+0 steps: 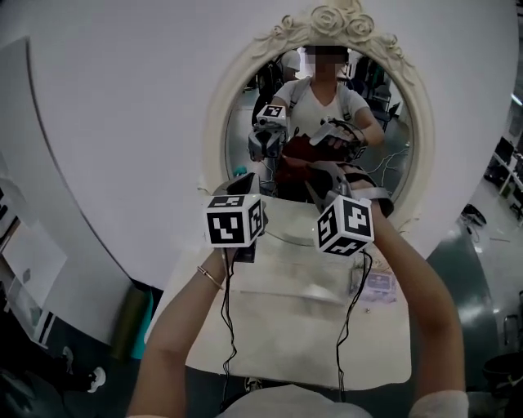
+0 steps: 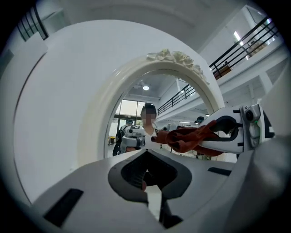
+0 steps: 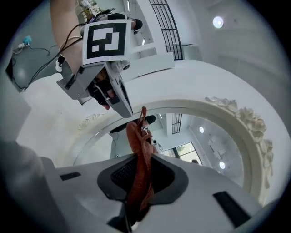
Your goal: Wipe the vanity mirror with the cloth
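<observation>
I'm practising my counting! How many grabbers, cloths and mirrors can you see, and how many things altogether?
Grippers: 2, the left gripper and the right gripper
Red cloth: 1
Vanity mirror: 1
Total: 4

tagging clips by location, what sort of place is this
Probably a big open hall or lab with a staged vanity corner, not a home: an ornate vanity mirror on a white table, plus an upper-level railing and high ceiling lights.
</observation>
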The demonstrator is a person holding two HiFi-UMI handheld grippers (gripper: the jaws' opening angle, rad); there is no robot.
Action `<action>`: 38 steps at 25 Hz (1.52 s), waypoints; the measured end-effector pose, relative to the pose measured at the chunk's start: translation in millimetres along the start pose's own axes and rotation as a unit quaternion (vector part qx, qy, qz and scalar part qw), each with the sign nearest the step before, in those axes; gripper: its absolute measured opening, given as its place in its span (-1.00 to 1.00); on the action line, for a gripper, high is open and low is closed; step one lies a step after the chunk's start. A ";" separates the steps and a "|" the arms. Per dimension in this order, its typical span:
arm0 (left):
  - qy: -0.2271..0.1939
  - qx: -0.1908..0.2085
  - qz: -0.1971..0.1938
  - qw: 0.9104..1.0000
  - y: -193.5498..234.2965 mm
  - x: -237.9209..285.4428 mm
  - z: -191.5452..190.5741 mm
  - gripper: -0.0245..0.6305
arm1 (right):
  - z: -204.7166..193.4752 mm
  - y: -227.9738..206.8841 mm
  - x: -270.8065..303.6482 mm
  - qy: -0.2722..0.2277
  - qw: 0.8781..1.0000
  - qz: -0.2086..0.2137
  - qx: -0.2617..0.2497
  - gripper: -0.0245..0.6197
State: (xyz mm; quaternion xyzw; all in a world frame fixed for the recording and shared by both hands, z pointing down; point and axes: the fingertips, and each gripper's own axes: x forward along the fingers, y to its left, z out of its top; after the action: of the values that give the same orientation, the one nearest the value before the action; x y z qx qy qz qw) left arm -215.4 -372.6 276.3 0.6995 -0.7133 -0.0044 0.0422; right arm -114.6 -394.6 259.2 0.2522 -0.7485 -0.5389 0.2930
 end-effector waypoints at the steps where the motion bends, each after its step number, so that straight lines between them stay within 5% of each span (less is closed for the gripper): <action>1: -0.007 0.002 -0.002 1.000 -3.9 1.5 11.1 -0.92 | -0.1 -13.0 -4.3 0.001 1.000 -0.010 -0.005 -0.73; 14: -0.085 0.112 0.002 0.990 -37.4 17.0 162.3 -0.92 | 24.2 -170.9 -37.1 0.004 0.991 -0.108 -0.082 -0.73; 22: -0.121 0.107 -0.019 0.987 -51.5 19.8 224.8 -0.92 | 36.6 -220.6 -42.7 0.008 0.986 -0.135 -0.102 -0.73; 38: -0.083 0.083 -0.027 0.993 -38.4 35.6 162.0 -0.92 | 15.0 -170.7 -19.2 0.027 0.988 -0.103 -0.115 -0.73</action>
State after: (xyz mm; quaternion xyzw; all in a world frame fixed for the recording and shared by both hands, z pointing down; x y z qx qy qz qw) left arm -188.5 -417.5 114.3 0.7167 -0.6932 -0.0045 -0.0760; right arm -101.3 -421.3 89.4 0.3064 -0.6433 -0.6419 0.2832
